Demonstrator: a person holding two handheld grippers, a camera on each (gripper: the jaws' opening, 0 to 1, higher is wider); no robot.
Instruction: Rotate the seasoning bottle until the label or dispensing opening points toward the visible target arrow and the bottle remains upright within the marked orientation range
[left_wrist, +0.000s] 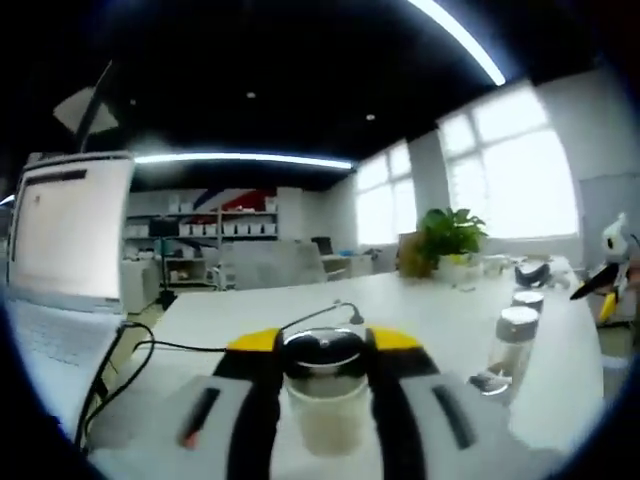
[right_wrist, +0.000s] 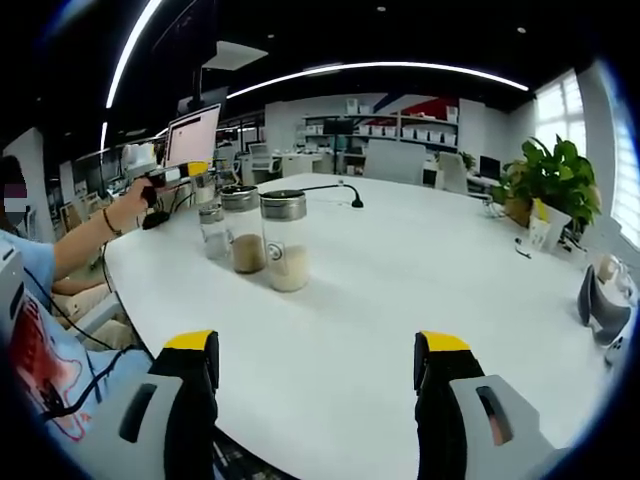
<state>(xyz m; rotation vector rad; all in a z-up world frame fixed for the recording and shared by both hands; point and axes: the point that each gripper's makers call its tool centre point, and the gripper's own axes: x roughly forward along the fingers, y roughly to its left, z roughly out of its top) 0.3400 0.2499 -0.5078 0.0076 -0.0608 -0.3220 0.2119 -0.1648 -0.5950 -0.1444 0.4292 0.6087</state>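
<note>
Left hand-held gripper: yellow-tipped jaws clamped on a seasoning bottle, one jaw on each side. Bottle is upright, glass, with a dark metal lid and pale contents. From the left gripper view I can't tell whether it sits on the white desk or is lifted clear of it.

Taking that bottle as the landmark in the left gripper view: two more glass jars stand on the desk to its right, a thin gooseneck mic with a black cable is just behind it, a laptop with a lit screen is far left, and a potted plant is beyond and to the right, near the windows.

Right hand-held gripper: jaws wide apart, nothing between them, low over the near edge of the desk.

The right gripper view adds the wider scene. Three lidded jars stand in a row well ahead of the open jaws, with grainy fill in pale to tan shades. Beyond that row, the person's hand holds the left hand-held gripper up near the laptop. A potted plant sits far right.
</note>
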